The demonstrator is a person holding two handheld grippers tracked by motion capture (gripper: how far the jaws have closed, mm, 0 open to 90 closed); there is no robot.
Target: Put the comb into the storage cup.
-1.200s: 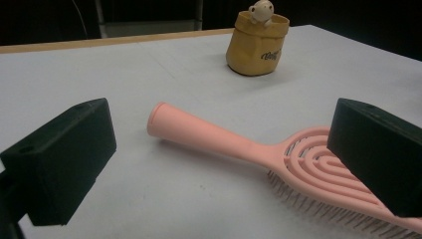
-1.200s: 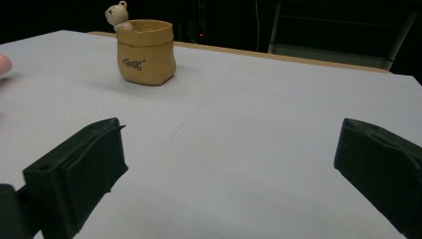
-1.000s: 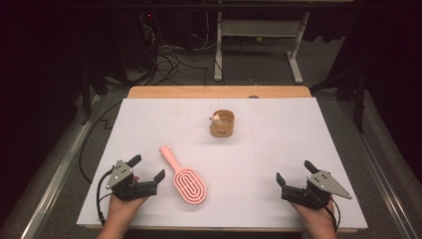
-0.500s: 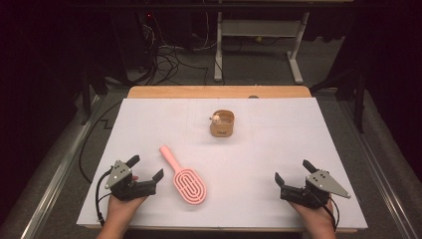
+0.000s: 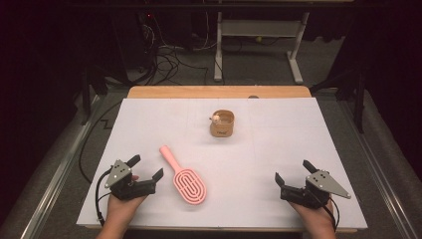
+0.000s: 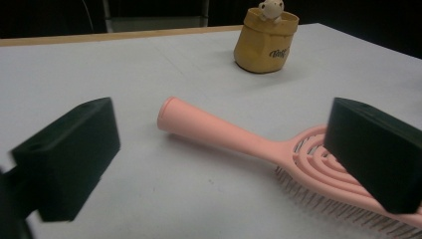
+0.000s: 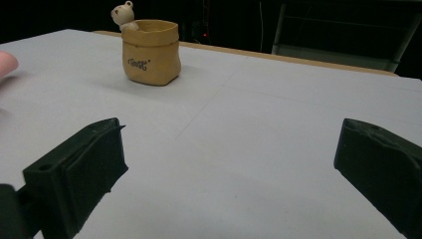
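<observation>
A pink hairbrush (image 5: 183, 176) lies flat on the white table (image 5: 268, 149), handle pointing to the far left, bristles down (image 6: 298, 154). My left gripper (image 5: 146, 168) rests near the front left edge, open, just left of the brush; its handle lies ahead between the jaws and the head passes behind the right jaw. A tan bag-shaped cup with a small bear figure on its rim (image 5: 222, 123) stands at the table's middle back (image 6: 265, 37) (image 7: 150, 50). My right gripper (image 5: 293, 172) sits open at the front right with bare table between its jaws.
A wooden strip (image 5: 219, 91) runs along the table's far edge. Beyond it are cables on the floor (image 5: 169, 55) and a white metal frame (image 5: 259, 40). A black cable (image 5: 92, 144) trails off the left side.
The left gripper has shifted slightly; the brush, the cup and the right gripper stay where they were.
</observation>
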